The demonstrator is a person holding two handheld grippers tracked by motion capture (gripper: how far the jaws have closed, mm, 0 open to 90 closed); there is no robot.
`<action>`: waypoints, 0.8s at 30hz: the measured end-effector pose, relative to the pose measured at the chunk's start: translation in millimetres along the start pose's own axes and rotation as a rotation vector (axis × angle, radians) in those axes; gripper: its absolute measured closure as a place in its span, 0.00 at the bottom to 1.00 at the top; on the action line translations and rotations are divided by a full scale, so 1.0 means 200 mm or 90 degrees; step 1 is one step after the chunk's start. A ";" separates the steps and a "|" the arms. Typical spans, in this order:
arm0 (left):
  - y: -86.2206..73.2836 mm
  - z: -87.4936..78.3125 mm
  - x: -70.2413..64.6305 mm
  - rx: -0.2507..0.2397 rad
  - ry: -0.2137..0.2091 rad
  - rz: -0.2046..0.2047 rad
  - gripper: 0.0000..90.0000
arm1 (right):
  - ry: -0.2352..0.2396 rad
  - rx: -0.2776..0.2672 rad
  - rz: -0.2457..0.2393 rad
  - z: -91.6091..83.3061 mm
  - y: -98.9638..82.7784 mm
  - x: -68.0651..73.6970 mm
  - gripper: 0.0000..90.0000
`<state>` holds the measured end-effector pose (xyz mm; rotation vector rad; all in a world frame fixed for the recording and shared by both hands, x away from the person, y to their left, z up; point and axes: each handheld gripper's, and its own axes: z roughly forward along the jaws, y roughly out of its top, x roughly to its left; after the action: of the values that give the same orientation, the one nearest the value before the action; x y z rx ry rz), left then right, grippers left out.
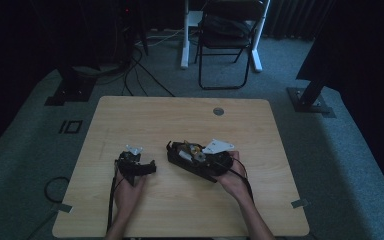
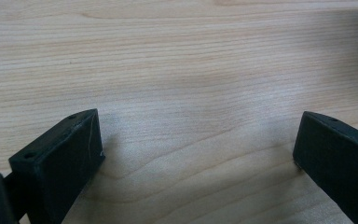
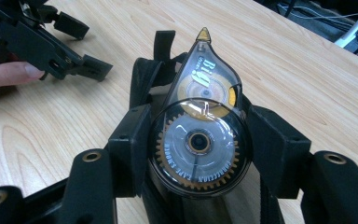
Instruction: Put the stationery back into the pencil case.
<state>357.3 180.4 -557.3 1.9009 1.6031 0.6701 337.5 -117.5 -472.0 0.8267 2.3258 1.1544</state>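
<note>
The right gripper (image 3: 198, 154) clamps a correction tape dispenser (image 3: 200, 135) over a black pouch (image 3: 151, 84) lying right of centre on the counter (image 1: 180, 210). The left gripper (image 2: 198, 154) rests wide open and empty at left. Judged step: carrying the dispenser; next calls for lowering it into the pouch, whose contents cannot be seen

Correction tape dispenser (image 3: 199, 135): clear smoky shell, amber gear ring with dark lettering, pale grey inner disc, yellow tip at 12 o'clock. Right gripper (image 3: 198, 140): matt black, brass-coloured screw eyes. Left gripper (image 2: 196, 154): black. Table (image 1: 180, 115): pale wood with fine brown grain. Pouch (image 3: 144, 79) beneath the dispenser: black.
</note>
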 end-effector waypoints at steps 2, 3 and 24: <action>0.00 0.00 0.00 0.000 0.000 0.000 0.02 | -0.001 0.001 0.000 0.00 0.00 -0.01 0.46; 0.00 0.00 0.00 0.000 0.000 0.000 0.02 | -0.001 0.002 0.001 0.00 -0.01 -0.01 0.46; 0.00 0.00 0.00 0.000 0.000 0.000 0.02 | 0.004 0.022 -0.018 0.02 -0.06 -0.05 0.46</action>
<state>357.3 180.4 -557.3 1.9012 1.6032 0.6701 342.9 -127.9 -483.6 0.8007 2.3611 1.1105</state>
